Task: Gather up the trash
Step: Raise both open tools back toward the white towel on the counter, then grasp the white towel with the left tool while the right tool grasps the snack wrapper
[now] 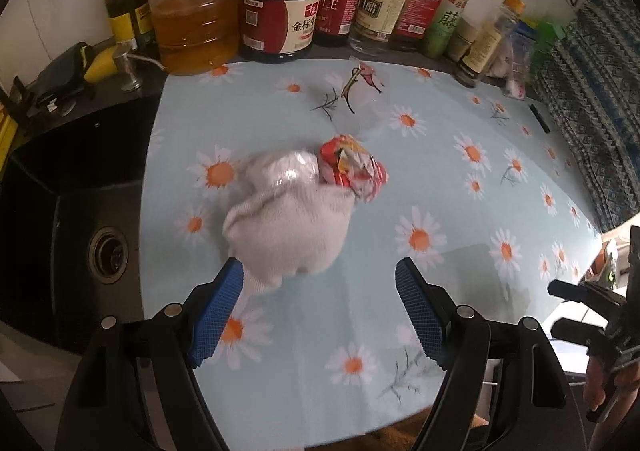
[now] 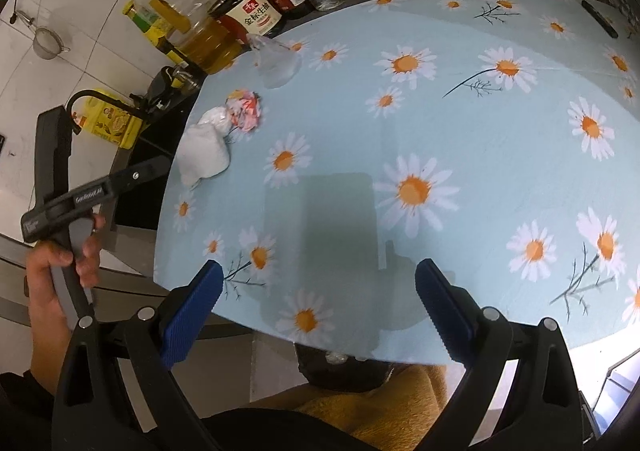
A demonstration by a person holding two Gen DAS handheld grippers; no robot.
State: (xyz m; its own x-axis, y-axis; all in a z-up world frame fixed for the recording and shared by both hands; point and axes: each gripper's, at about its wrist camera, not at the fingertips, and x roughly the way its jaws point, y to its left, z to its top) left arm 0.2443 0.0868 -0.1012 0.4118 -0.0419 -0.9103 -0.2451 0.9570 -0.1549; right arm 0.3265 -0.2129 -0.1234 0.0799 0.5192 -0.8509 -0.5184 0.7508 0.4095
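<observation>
A white crumpled cloth-like wad point(image 1: 286, 229) lies on the daisy-print tablecloth point(image 1: 460, 187), touching a red and white crumpled wrapper point(image 1: 352, 167) behind it. A clear plastic scrap point(image 1: 362, 91) lies farther back. My left gripper point(image 1: 320, 279) hovers open just in front of the white wad, its left pad point(image 1: 218, 313) near the wad's edge, nothing between the pads. In the right wrist view the wad point(image 2: 204, 149), the wrapper point(image 2: 244, 111) and the clear scrap point(image 2: 278, 61) sit at the cloth's left edge. My right gripper point(image 2: 318, 281) stands open over bare cloth, far from them.
A row of oil and sauce bottles point(image 1: 280, 11) lines the back of the table. A dark sink with a drain point(image 1: 106, 251) lies left of the table. A hand point(image 2: 52, 271) holds the left gripper's handle. A black pen-like item point(image 2: 598, 23) lies at the far right.
</observation>
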